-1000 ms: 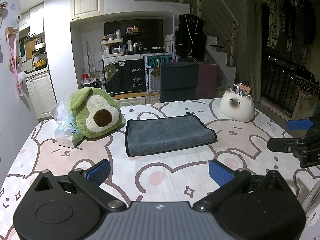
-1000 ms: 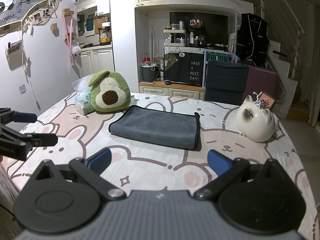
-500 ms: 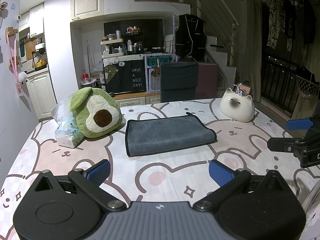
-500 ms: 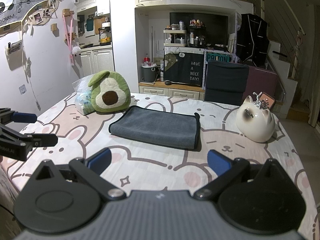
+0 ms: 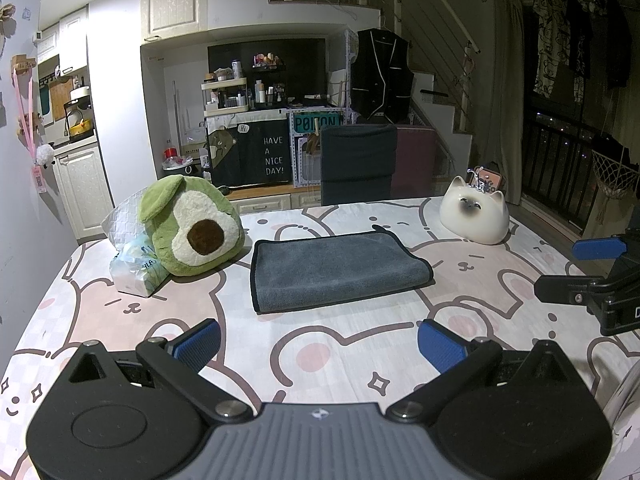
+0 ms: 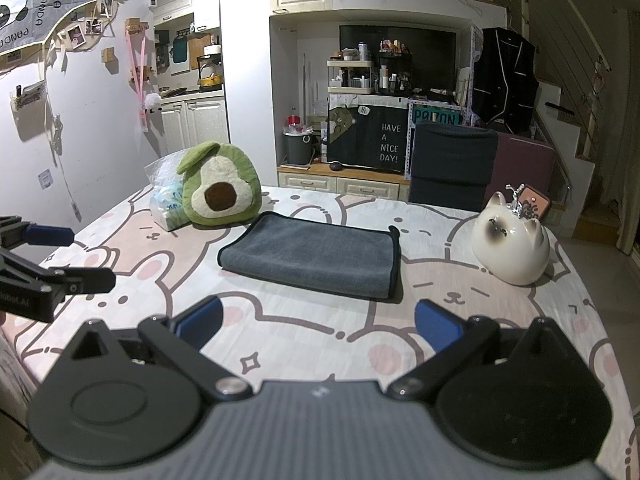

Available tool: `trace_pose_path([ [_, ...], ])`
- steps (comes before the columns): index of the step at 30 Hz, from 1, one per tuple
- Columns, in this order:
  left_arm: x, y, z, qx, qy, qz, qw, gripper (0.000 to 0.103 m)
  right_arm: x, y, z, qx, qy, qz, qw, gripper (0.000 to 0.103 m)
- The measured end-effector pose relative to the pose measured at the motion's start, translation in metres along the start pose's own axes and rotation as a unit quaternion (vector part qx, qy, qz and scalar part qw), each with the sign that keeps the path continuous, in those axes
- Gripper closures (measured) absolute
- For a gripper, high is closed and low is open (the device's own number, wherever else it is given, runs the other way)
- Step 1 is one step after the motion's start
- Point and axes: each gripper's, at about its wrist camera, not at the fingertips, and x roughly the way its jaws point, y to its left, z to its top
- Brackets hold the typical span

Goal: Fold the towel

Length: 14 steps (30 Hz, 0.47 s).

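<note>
A grey towel (image 5: 336,268) with dark edging lies folded into a flat rectangle on the table with the bunny-print cloth (image 5: 320,344). It also shows in the right wrist view (image 6: 312,256). My left gripper (image 5: 320,344) is open and empty, held above the table's near side, short of the towel. My right gripper (image 6: 318,326) is open and empty, also short of the towel. Each gripper shows in the other's view, the right one (image 5: 576,268) at the right edge, the left one (image 6: 68,256) at the left edge.
A green avocado plush (image 5: 192,232) and a plastic-wrapped pack (image 5: 136,264) sit left of the towel. A white cat-shaped ceramic (image 5: 474,220) stands at the far right. A dark chair (image 5: 356,164) is behind the table.
</note>
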Motion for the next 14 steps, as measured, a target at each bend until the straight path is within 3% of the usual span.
trace_pose_path([
  [14, -0.0001, -0.0011, 0.0007, 0.001, 0.0, 0.001, 1.0, 0.0, 0.0, -0.0001, -0.0004, 0.001, 0.0, 0.0, 1.0, 0.0],
])
